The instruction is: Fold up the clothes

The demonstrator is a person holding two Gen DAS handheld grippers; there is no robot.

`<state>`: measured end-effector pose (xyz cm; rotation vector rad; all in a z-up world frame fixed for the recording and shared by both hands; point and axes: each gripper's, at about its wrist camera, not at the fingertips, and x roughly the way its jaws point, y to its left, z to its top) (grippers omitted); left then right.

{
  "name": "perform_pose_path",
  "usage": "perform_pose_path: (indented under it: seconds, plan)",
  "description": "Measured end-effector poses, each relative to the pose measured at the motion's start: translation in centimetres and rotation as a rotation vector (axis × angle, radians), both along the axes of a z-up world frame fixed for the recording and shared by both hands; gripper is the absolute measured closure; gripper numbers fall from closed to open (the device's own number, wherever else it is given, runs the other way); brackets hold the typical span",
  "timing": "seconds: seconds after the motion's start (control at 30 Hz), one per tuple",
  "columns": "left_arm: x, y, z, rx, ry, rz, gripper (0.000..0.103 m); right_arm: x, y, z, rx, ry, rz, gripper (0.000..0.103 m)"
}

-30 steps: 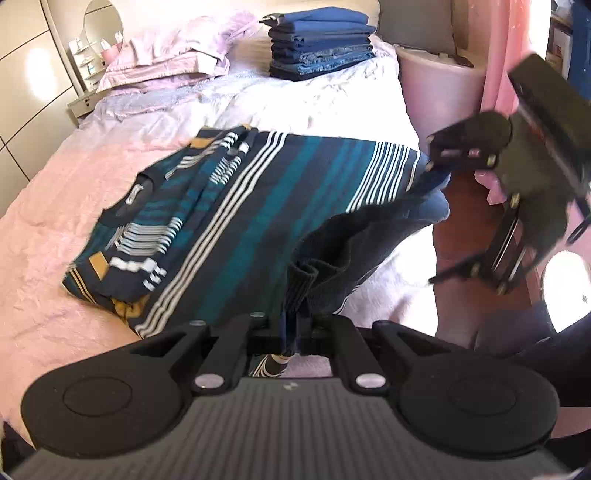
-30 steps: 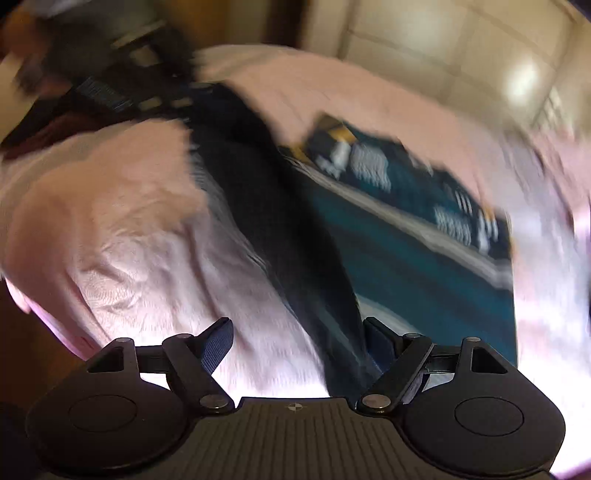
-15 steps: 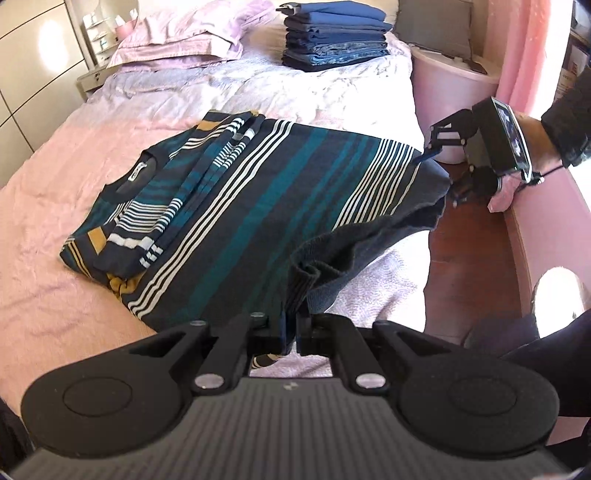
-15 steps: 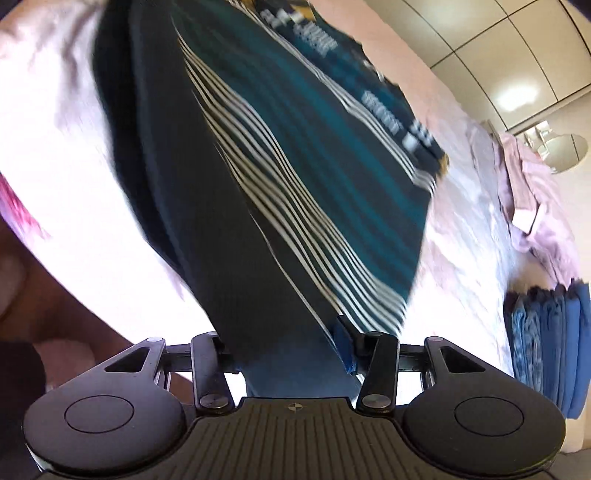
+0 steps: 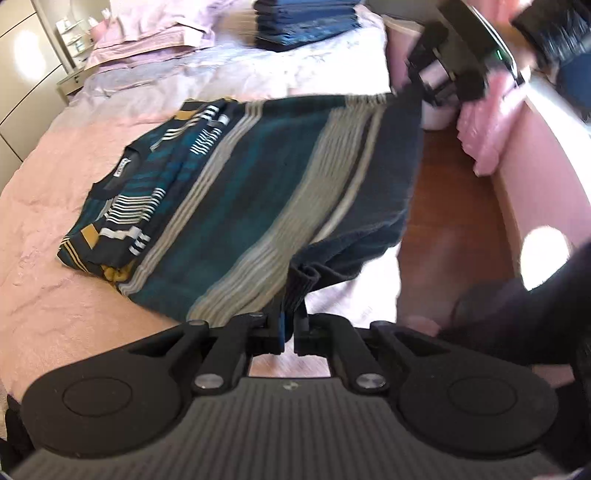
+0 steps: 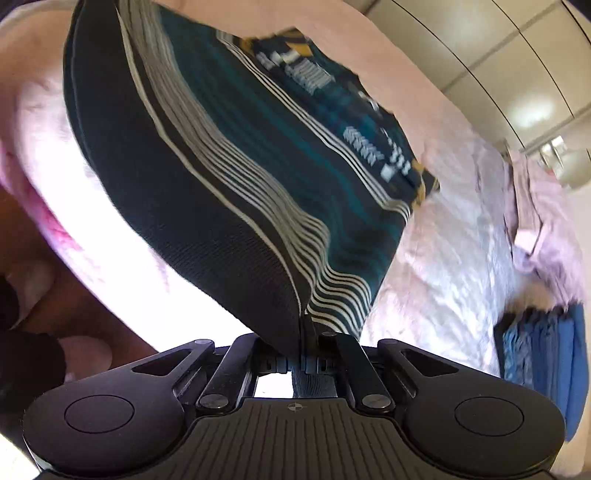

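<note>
covering most of both views: a bed [image 5: 55, 302] under a pink blanket, lit white along its near edge. lying on it, a striped sweater [image 5: 229, 206] in dark blue, teal, white and mustard, collar end flat on the blanket, sleeves folded over the body, hem end raised off the bed and stretched between two grips. stacked at the far end of the bed, folded blue clothes [image 5: 306, 22], just beside pale pink pillows [image 5: 155, 33]. beyond the bed's edge, wooden floor [image 5: 454, 206] and a pink curtain [image 5: 484, 125]. clamped tight on the near hem corner: left gripper [image 5: 290, 326], fingers pinched together with bunched dark ribbing between them. pinched shut on the far hem corner: right gripper [image 6: 308, 354], dark fabric squeezed between its fingers, seen blurred in the left view at [image 5: 436, 74].
</note>
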<state>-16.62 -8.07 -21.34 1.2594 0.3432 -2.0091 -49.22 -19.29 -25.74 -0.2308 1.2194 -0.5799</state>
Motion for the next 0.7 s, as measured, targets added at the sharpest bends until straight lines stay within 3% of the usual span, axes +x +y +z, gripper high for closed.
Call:
perform_pose_path:
  seconds: [0.17,0.47,0.6,0.7]
  plan:
    - [0.3,2.5,1.4,0.061,0.037,0.054,0.102,-0.5,2.2,3.5,0.036,0.000,0.033,0.101]
    - [0.5,5.7,4.0,0.145,0.091,0.138,0.102,-3.3,6.5,7.9,0.207,0.042,0.081,0.102]
    - [1.8,2.3,6.2,0.078,0.139,0.243,0.102,-2.7,3.3,11.6,0.158,0.018,0.112,0.102]
    - [3.8,-2.2,7.8,0.017,0.168,0.321,0.102,-0.6,-2.1,14.4,0.102,-0.008,0.145,0.102]
